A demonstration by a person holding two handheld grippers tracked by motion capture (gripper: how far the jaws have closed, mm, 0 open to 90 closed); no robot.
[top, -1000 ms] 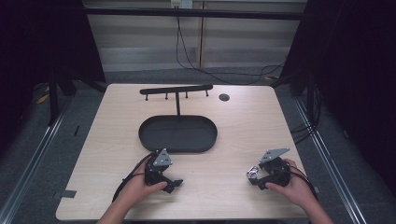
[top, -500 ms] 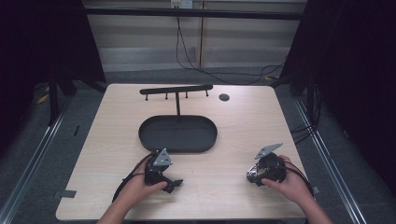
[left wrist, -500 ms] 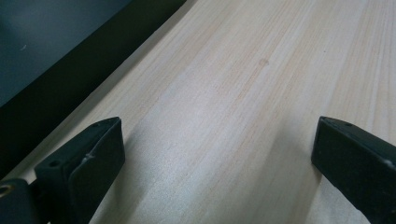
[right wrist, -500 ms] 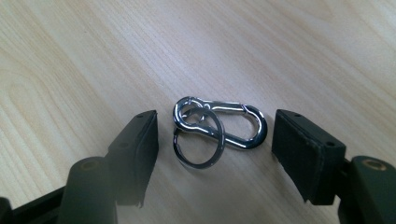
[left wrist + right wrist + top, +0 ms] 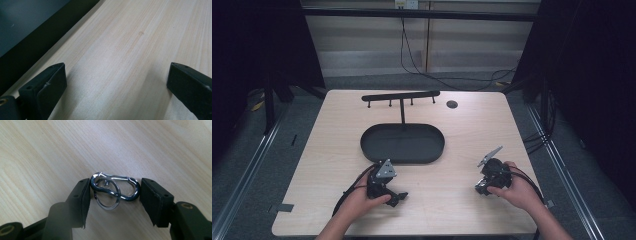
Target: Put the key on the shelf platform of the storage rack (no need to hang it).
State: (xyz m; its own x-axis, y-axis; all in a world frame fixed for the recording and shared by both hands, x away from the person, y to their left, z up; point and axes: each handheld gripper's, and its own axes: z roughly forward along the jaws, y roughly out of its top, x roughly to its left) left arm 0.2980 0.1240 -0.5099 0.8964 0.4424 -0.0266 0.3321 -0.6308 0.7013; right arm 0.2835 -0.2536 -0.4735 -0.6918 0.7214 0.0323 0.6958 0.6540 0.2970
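A silver carabiner (image 5: 117, 178) with a key ring (image 5: 107, 208) looped through it lies between the jaws of my right gripper (image 5: 115, 191). The two pads press on its two ends, just over the wooden table. From above, my right gripper (image 5: 479, 189) sits at the table's front right, tipped down in the person's hand. My left gripper (image 5: 397, 197) rests at the front left, below the tray. In its own view the left gripper (image 5: 115, 77) stands wide open over bare wood, beside the table's edge.
A black oval tray (image 5: 402, 145) lies in the middle of the table (image 5: 462, 125). Behind it stands a black T-shaped rack (image 5: 401, 96) with small hooks. A small black disc (image 5: 452, 104) sits at the back right. Dark curtains flank the table.
My right gripper has shifted slightly left and forward and tilted further down. The left gripper has stayed still.
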